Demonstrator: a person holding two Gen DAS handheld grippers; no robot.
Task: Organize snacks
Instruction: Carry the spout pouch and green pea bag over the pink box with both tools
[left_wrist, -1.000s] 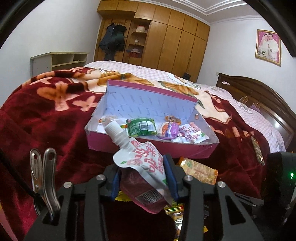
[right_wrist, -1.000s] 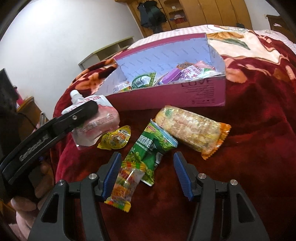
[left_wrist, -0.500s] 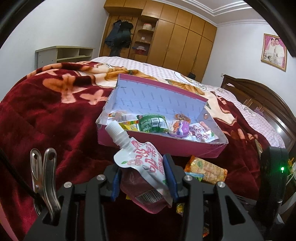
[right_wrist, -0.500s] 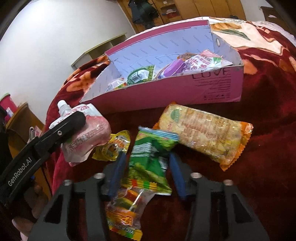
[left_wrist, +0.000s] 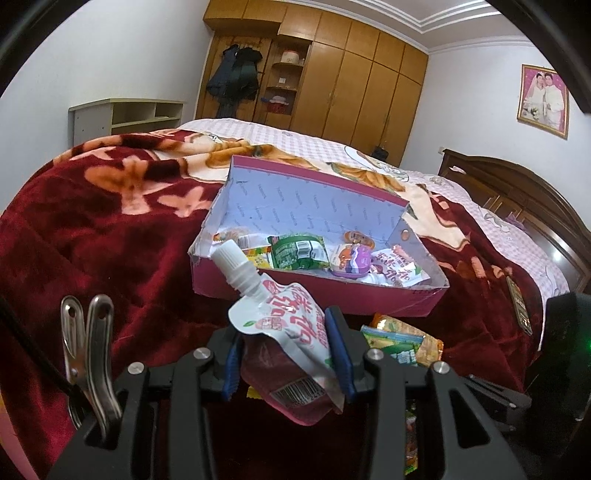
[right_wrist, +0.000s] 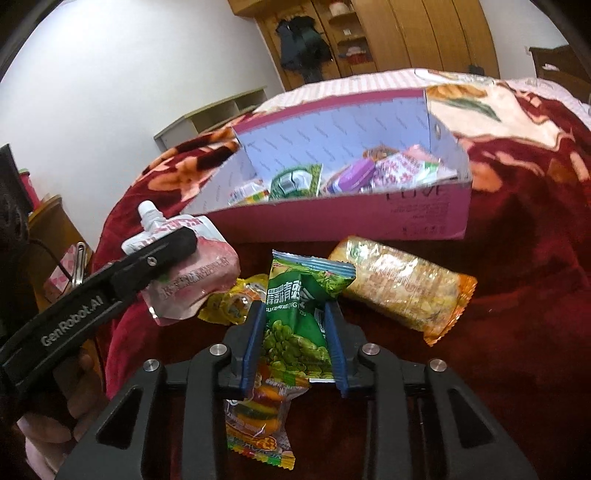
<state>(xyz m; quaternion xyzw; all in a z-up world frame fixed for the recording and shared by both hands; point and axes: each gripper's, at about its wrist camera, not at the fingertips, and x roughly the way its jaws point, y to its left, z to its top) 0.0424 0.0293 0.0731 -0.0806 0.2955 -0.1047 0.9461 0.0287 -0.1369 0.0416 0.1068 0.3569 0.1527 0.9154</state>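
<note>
A home bedroom: a wide bed (left_wrist: 92, 229) under a dark red floral blanket (left_wrist: 74, 258), a wooden headboard (left_wrist: 517, 184), a wall of wooden wardrobes (left_wrist: 351, 74), hanging coats (left_wrist: 236, 77) and a framed wedding portrait (left_wrist: 543, 99).

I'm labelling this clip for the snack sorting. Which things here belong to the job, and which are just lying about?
Job:
pink box
spouted drink pouch in left gripper
green pea packet in right gripper
rice cracker pack
yellow candy
gummy packet

Lying about:
red blanket
wardrobe
framed photo
</note>
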